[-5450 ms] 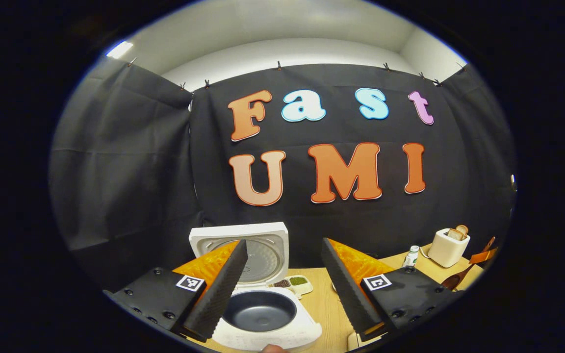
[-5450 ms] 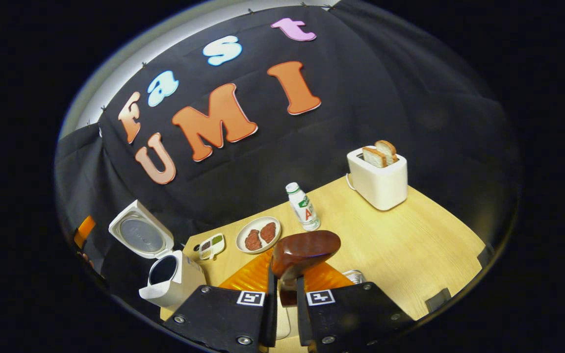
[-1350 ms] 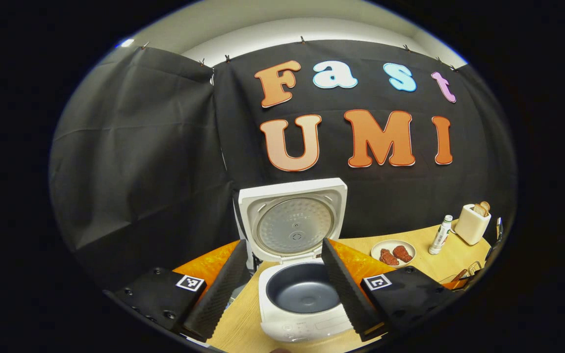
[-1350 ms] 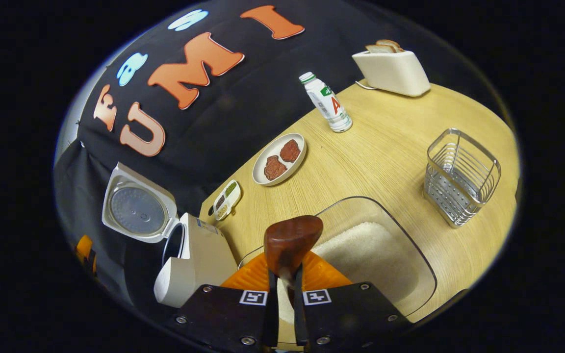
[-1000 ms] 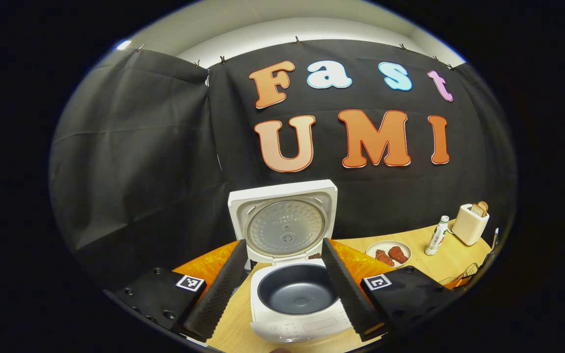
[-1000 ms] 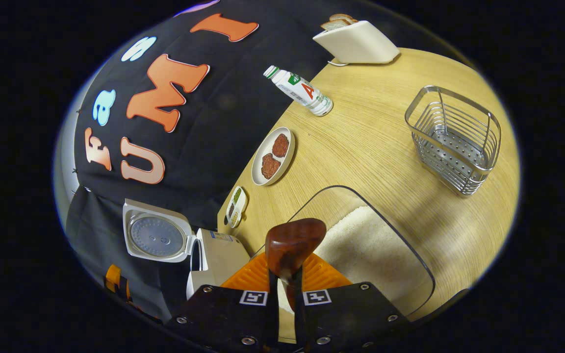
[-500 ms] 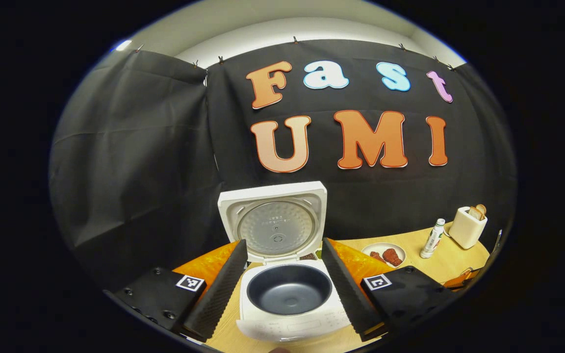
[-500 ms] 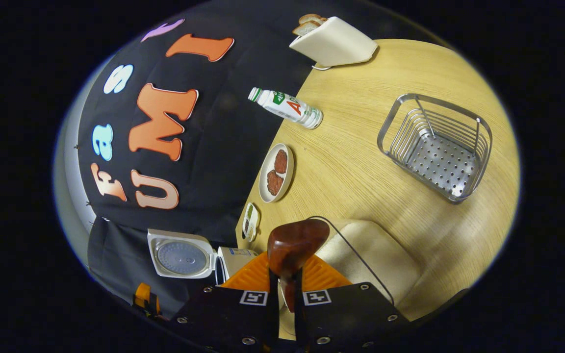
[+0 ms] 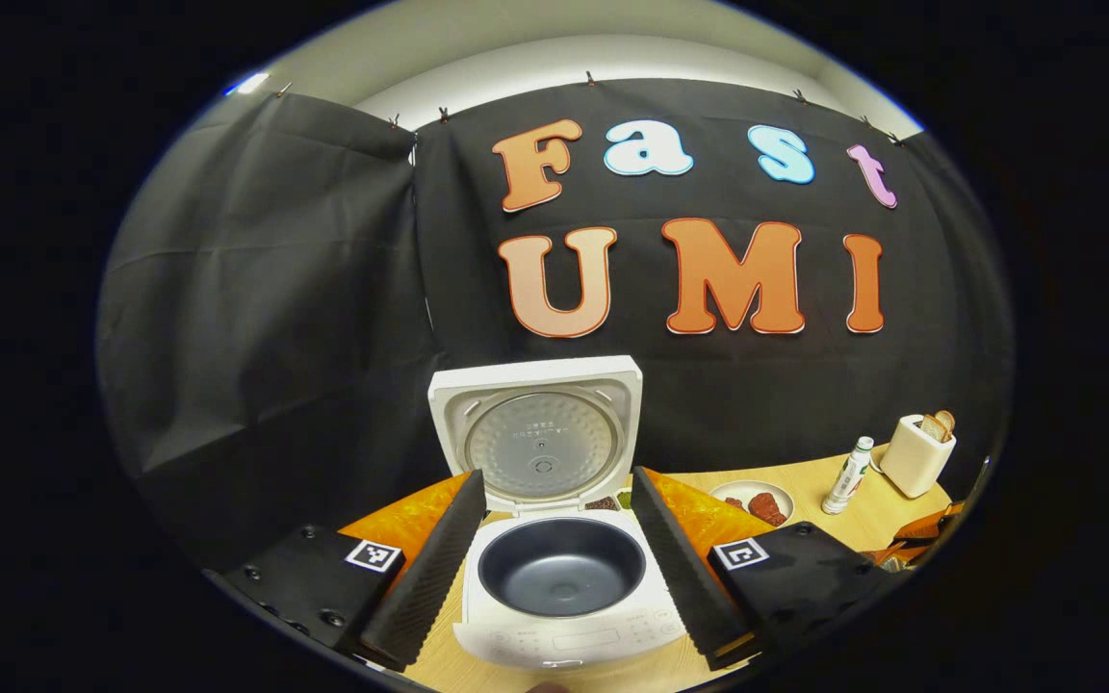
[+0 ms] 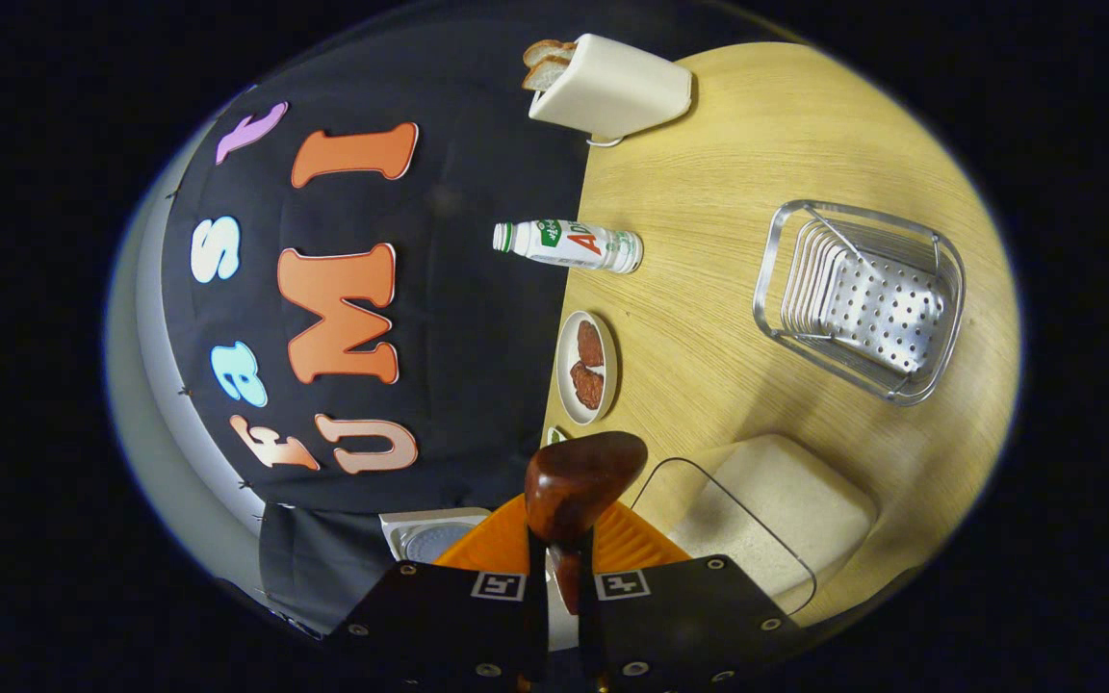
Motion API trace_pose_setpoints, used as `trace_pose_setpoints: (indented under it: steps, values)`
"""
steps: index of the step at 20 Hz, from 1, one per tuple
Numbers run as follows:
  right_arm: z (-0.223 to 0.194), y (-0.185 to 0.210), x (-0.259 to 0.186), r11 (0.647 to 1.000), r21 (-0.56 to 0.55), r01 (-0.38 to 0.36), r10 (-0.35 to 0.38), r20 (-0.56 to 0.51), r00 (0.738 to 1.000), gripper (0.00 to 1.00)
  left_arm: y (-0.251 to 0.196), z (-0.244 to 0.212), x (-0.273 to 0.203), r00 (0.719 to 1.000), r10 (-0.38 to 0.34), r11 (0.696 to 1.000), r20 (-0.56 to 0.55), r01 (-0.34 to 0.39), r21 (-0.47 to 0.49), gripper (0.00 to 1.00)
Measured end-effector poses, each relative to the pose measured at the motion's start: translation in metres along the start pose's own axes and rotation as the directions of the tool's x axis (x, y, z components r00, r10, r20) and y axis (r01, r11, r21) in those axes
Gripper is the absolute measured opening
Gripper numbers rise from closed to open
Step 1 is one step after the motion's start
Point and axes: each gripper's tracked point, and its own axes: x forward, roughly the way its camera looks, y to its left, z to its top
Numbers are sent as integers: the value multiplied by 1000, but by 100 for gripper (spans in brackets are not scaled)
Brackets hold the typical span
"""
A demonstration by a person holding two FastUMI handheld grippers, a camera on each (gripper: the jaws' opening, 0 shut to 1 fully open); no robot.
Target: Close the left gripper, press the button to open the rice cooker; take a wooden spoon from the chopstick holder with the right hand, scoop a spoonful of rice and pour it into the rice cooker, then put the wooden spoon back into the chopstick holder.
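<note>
Left gripper view. Left gripper point(image 9: 554, 558) hovers in front of the rice cooker point(image 9: 564, 597), fingers apart, gripping nothing. The cooker stands at the table's point(image 9: 805, 525) left end by the back edge; its lid point(image 9: 537, 433) is upright and the dark inner pot point(image 9: 562, 568) looks empty. Along the back edge to the right: a plate of meat point(image 9: 752, 502), a bottle point(image 9: 846, 464), a toaster point(image 9: 915, 443) with bread. Compared with half a second ago the cooker sits much the same in view, so this hand has hardly moved.

Right gripper view. Right gripper point(image 10: 562, 568) has its fingers clamped on the wooden spoon point(image 10: 579, 481) near the neck; the bowl sticks out forward. The clear rice container point(image 10: 766, 520) lies just beyond the spoon, near the front edge; whether the tip touches the rice I cannot tell. The wire chopstick holder point(image 10: 858, 298) stands farther along, well apart.

Step in hand, as I judge it: scooping. To do it well, dip the bowl under the rice surface, draw it along, level it before lifting, and carry it slowly so no grains spill on the way to the pot.

Change since half a second ago: the view has rolled further, the table now running upright, so the wrist is turning the spoon over the container.
</note>
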Motion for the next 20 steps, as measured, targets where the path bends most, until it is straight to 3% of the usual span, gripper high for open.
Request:
trace_pose_setpoints:
  steps: [5,11,20]
  values:
    - [-16,24,8,997,66,-40,43,-43,998,12,16,-4,-3,1000,28,1000,-1,-28,-8,100]
    - [-49,74,35,994,65,-90,98,-128,987,12,43,-5,-5,997,74,997,6,-74,-25,100]
    - [-110,131,85,992,26,-127,129,-251,959,12,106,-17,-18,979,204,978,5,-203,-57,100]
